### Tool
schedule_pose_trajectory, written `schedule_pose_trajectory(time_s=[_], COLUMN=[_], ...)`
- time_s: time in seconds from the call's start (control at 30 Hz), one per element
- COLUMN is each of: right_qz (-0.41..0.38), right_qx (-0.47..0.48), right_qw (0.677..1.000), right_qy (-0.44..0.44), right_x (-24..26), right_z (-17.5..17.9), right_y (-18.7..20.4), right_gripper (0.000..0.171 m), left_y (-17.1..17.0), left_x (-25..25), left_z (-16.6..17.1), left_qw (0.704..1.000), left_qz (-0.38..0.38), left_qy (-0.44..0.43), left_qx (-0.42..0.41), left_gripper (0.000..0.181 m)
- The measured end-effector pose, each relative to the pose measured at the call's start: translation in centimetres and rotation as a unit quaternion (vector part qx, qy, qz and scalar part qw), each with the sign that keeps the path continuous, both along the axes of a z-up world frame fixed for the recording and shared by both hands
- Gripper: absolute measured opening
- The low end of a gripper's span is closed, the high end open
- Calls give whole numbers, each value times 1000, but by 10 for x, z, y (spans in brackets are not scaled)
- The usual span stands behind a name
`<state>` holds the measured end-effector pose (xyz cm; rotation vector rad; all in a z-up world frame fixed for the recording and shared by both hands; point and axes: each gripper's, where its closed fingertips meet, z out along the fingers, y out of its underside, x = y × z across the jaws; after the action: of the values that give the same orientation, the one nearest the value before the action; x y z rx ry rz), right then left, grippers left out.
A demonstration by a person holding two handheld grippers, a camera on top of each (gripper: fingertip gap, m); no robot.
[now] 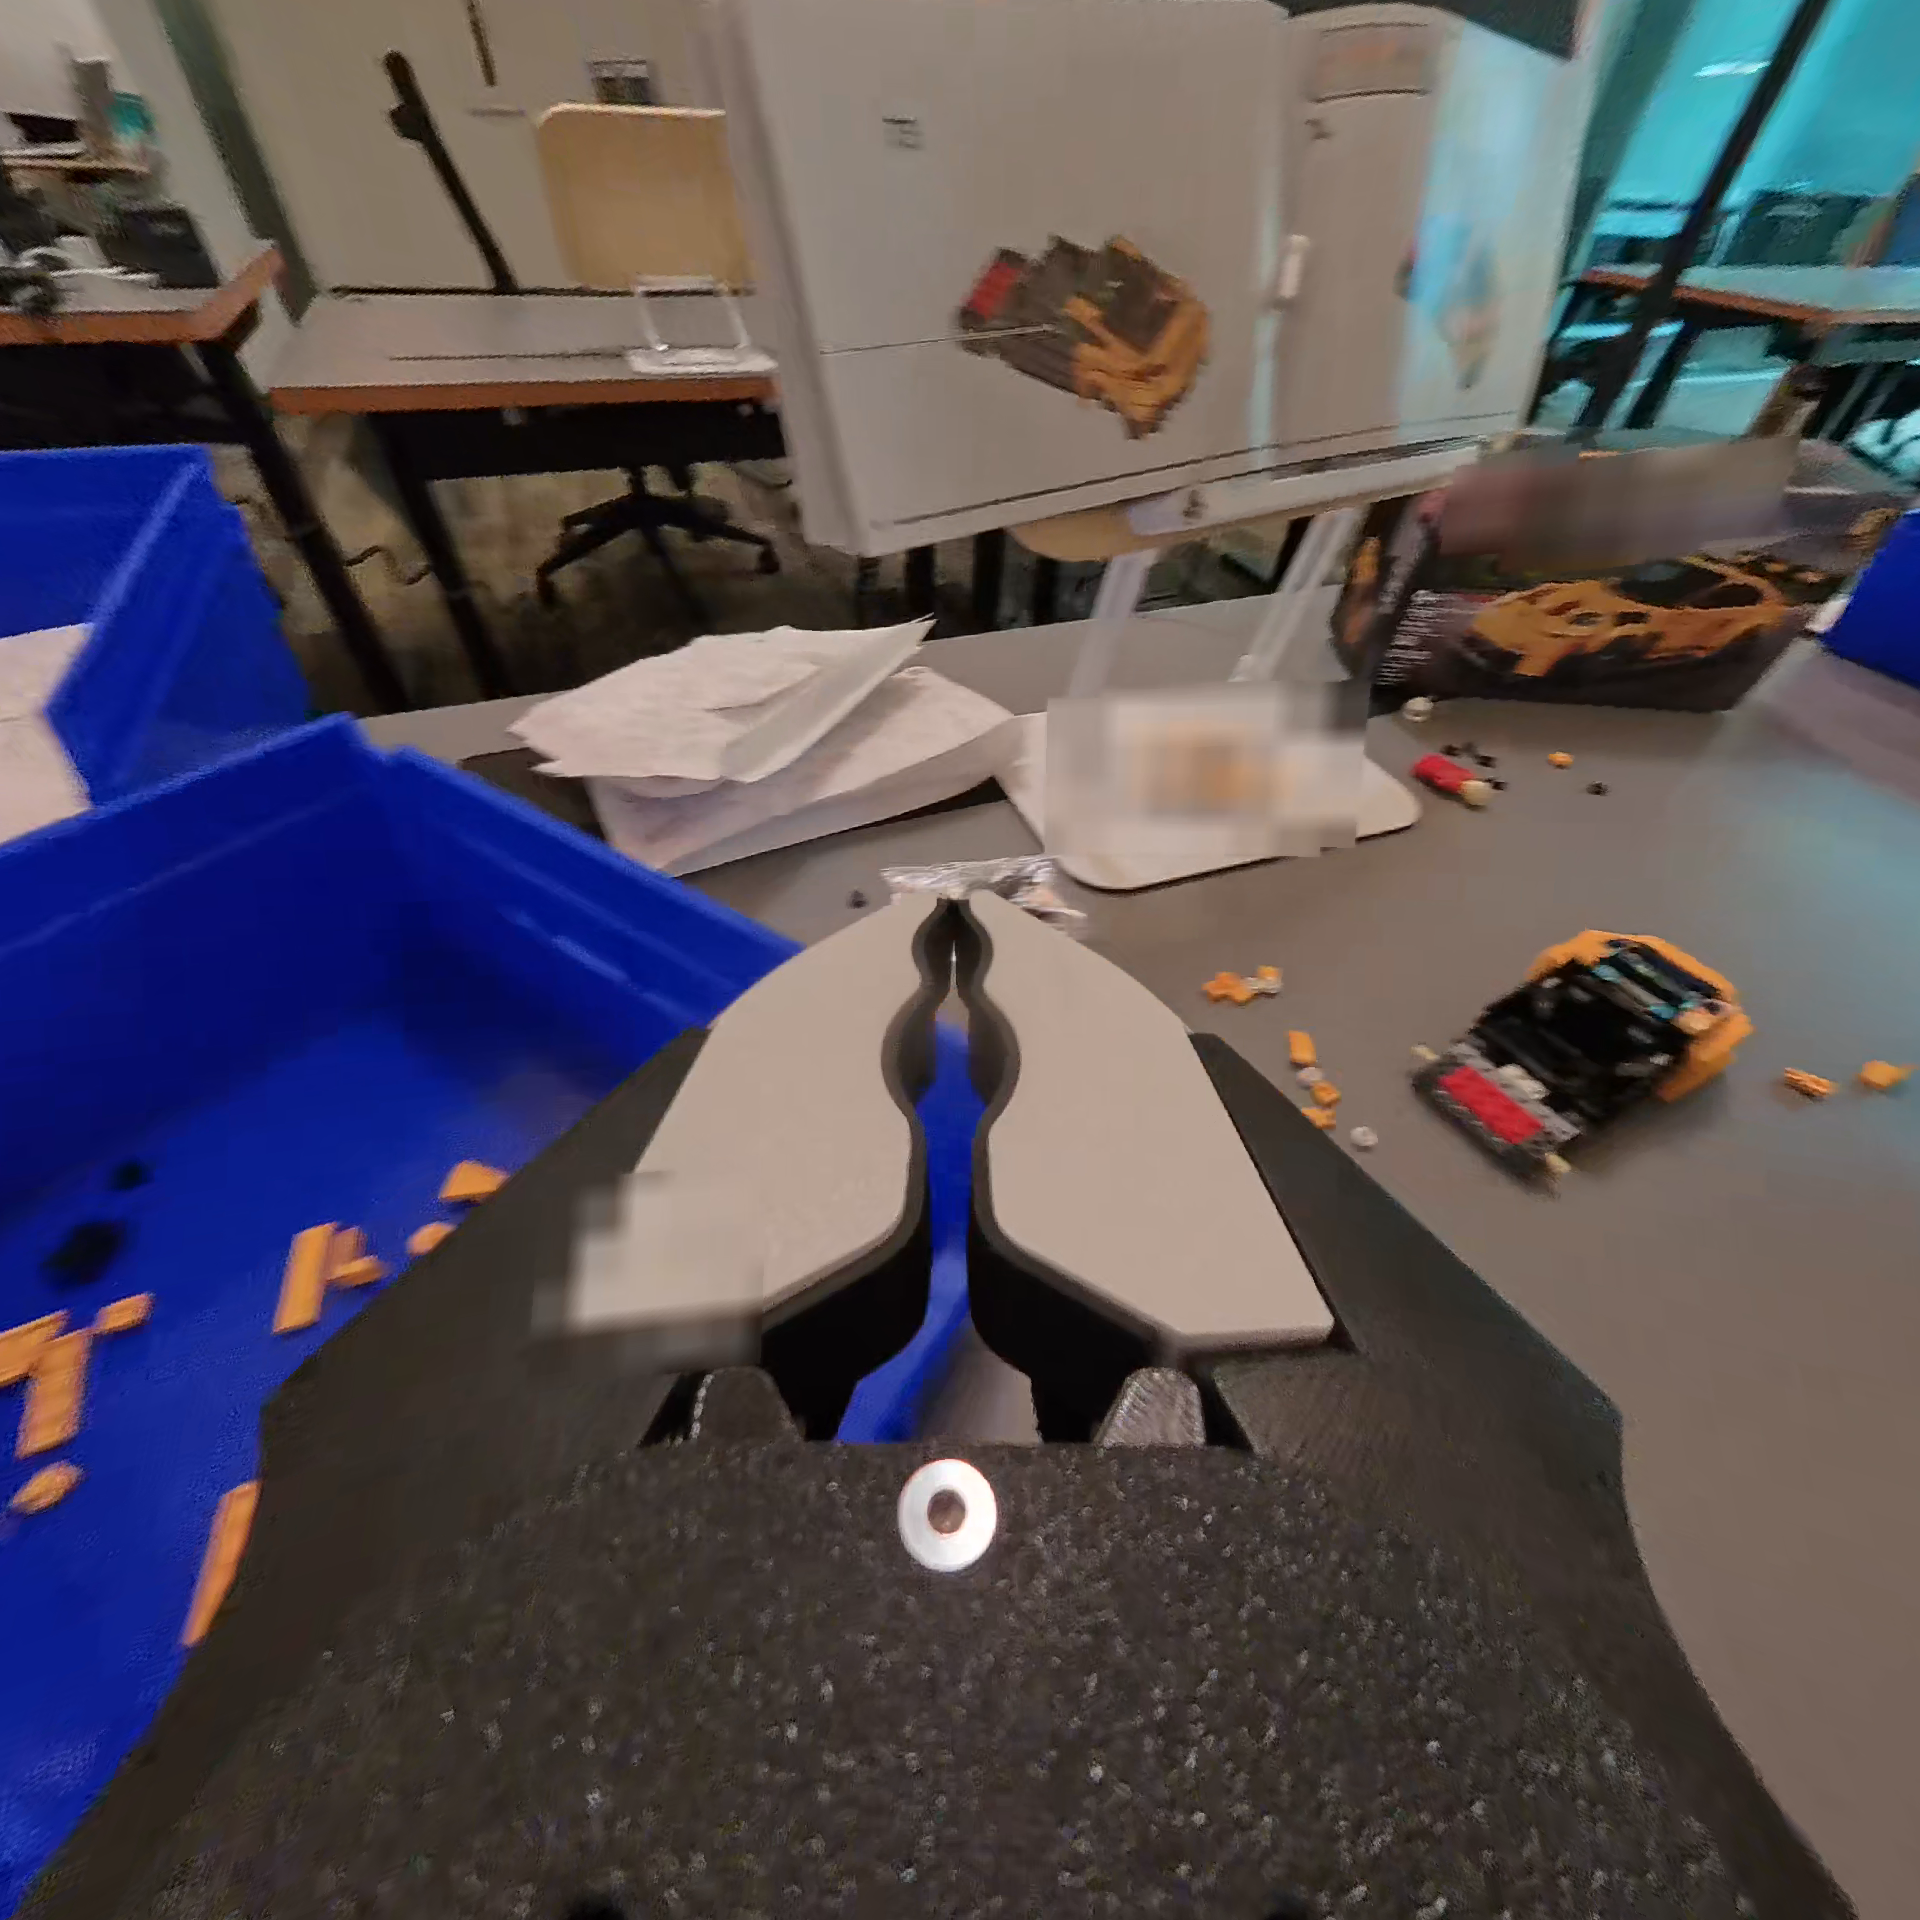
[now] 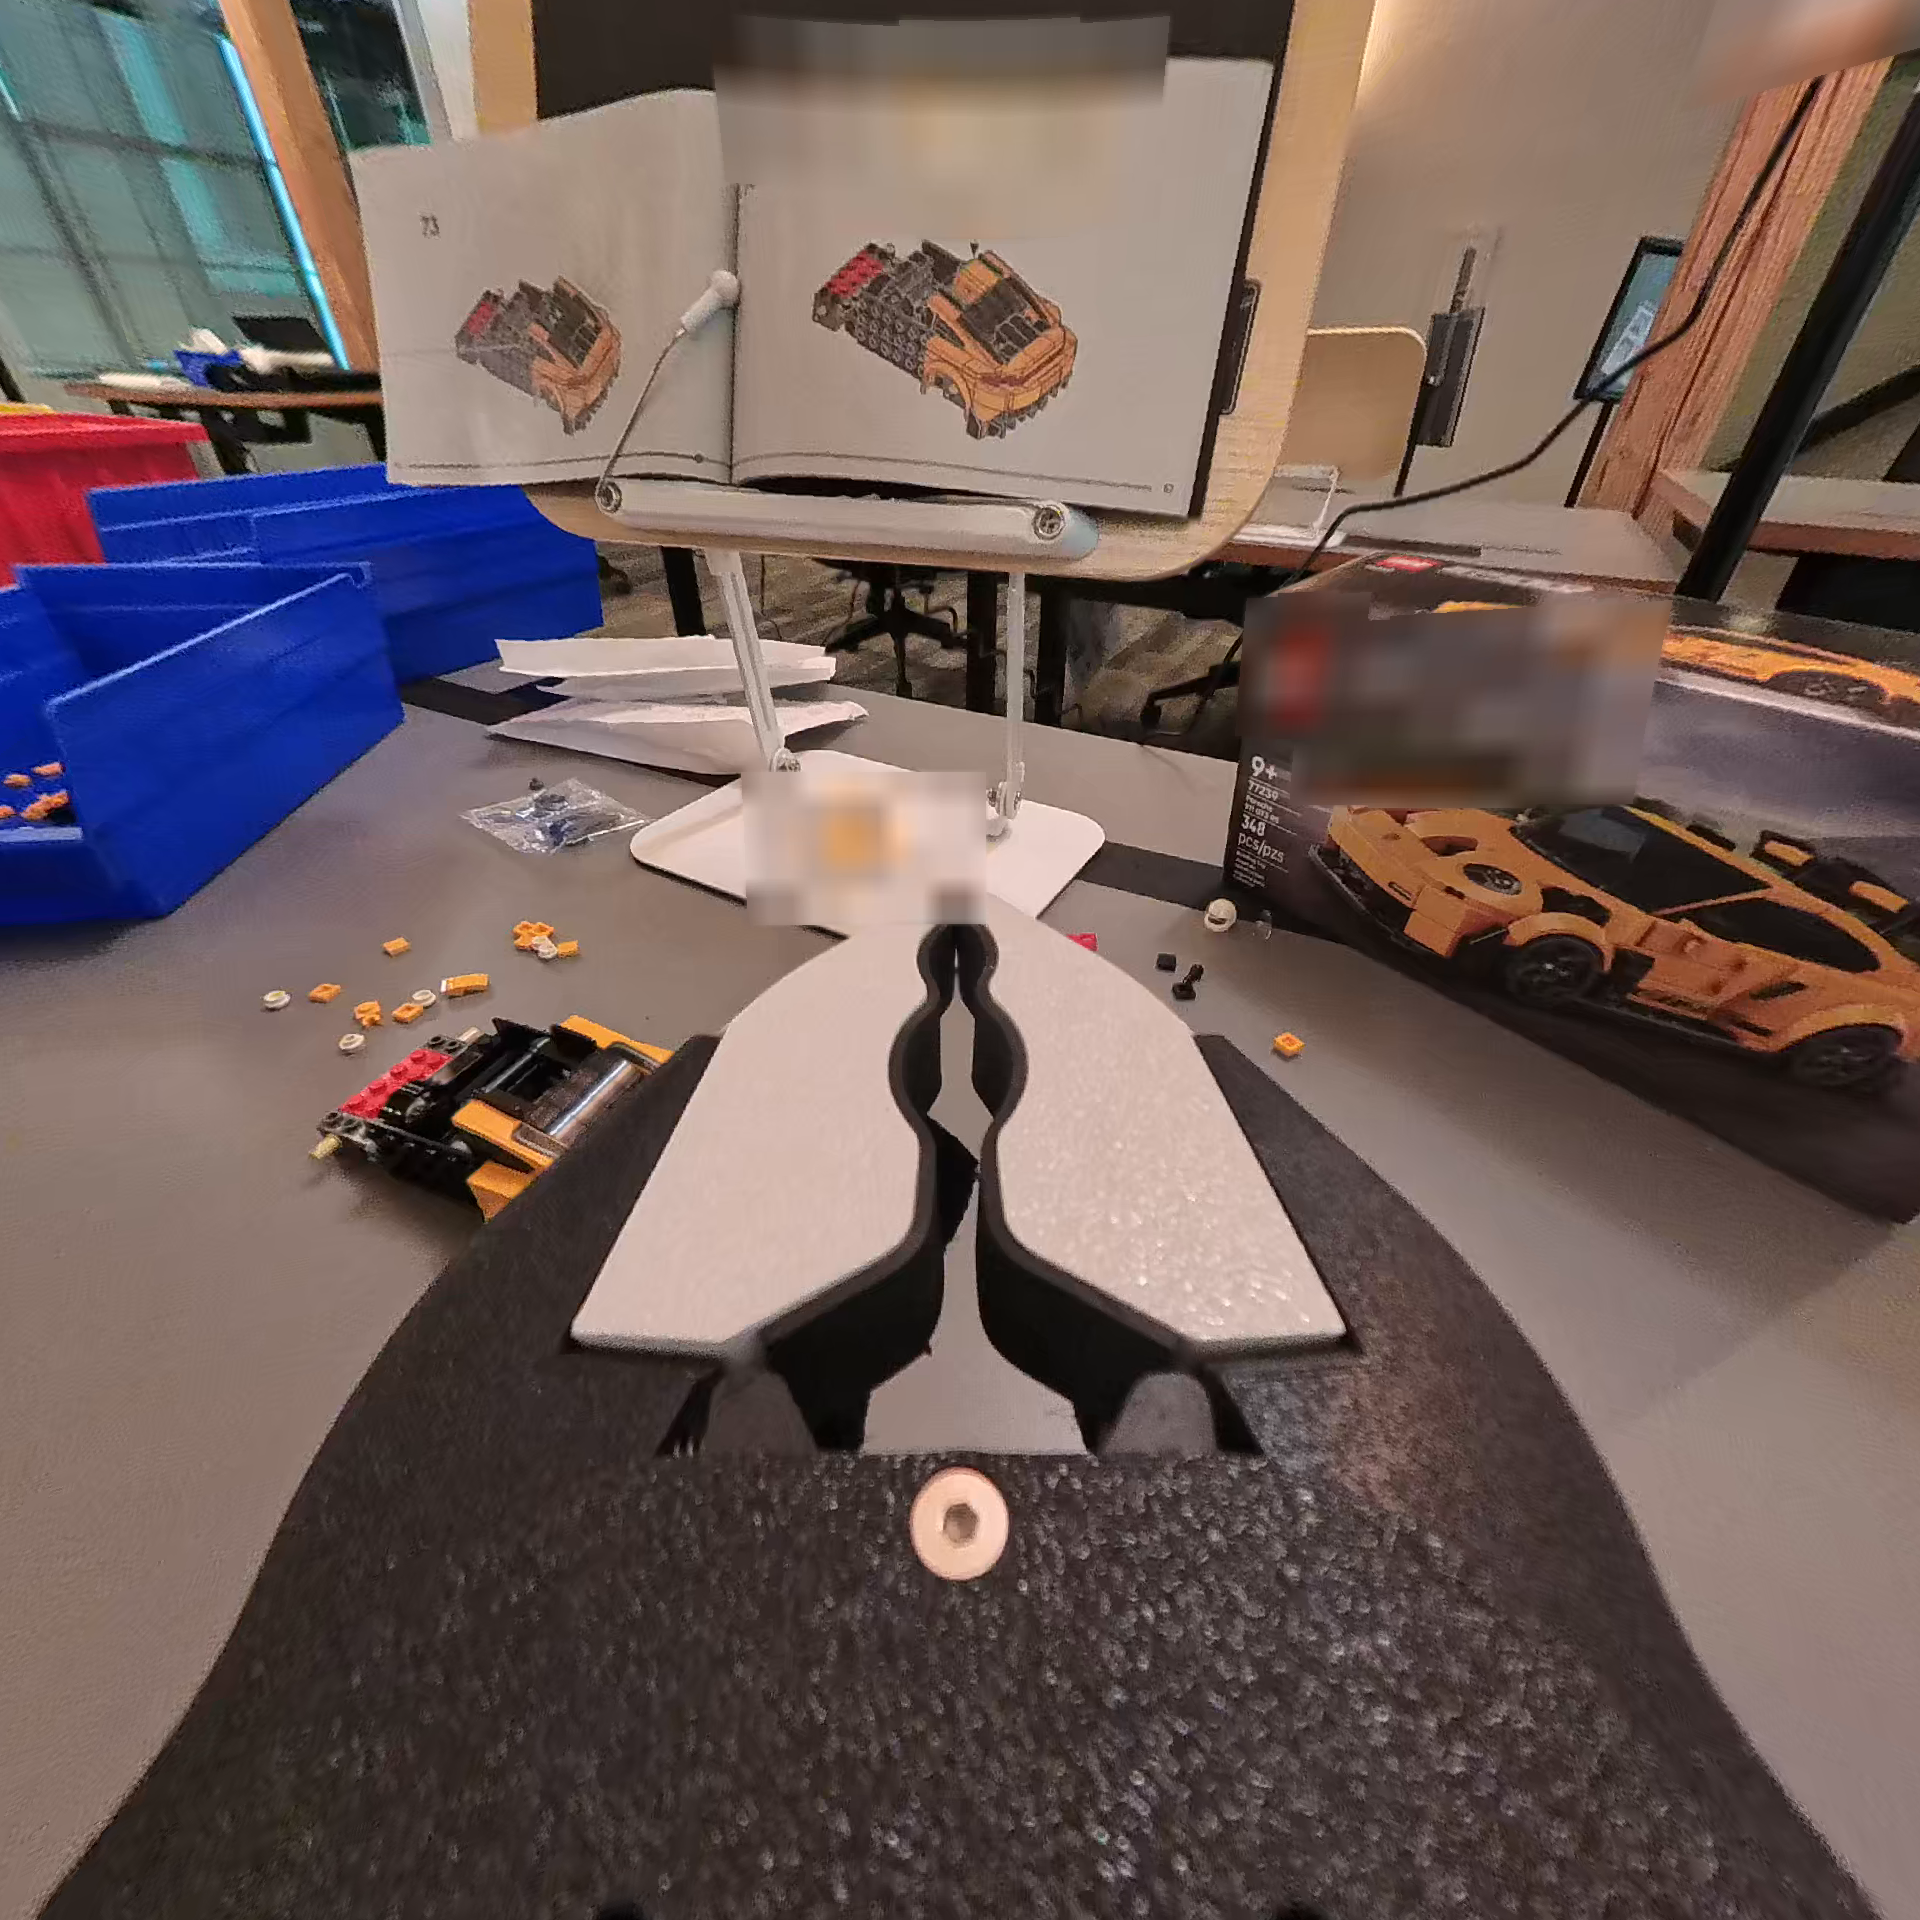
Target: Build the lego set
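The partly built black, orange and red car (image 1: 1579,1039) lies on the grey table (image 1: 1558,1403); in the right wrist view it (image 2: 488,1101) sits left of my right gripper. My left gripper (image 1: 954,916) is shut, with its pads together, held over the right corner of a blue bin (image 1: 312,935) that holds orange pieces (image 1: 322,1283). A small clear bag of parts (image 1: 977,881) lies just beyond its tips. My right gripper (image 2: 956,940) is shut with nothing showing between the pads, above the table in front of the stand's white base (image 2: 1049,842).
The open instruction booklet (image 2: 987,312) stands on a holder. The set's box (image 2: 1610,914) lies at right. Loose orange and grey pieces (image 2: 416,997) lie near the car, and small black pieces (image 2: 1184,977) near the box. White paper bags (image 1: 748,727) lie at the back, with more blue bins (image 2: 208,727) at left. The tips of one gripper are about 45 cm away from the tips of the other.
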<state>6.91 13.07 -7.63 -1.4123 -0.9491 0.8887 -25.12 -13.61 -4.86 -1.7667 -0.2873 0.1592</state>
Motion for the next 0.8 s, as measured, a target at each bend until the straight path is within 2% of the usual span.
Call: schedule_pose_trajectory(time_s=[0.17,0.4,0.5,0.8], right_qz=[9,5,1,2], right_qx=[2,9,10,16], right_qw=[1000,1000,1000,1000], right_qy=[-4,-3,-4,-11], right_x=[0,0,1,0], right_z=[-6,-7,-7,-11], right_y=[-1,-1,0,-1], right_gripper=[0,0,0,0], left_y=[-27,-42,-44,-54], left_x=[-43,-85,-100,-138], left_z=[11,14,3,-56], left_qw=[997,981,970,918], left_qz=[45,49,38,-3], left_qy=[24,56,64,29], left_qx=[-62,-180,-233,-395], left_gripper=[0,0,0,18])
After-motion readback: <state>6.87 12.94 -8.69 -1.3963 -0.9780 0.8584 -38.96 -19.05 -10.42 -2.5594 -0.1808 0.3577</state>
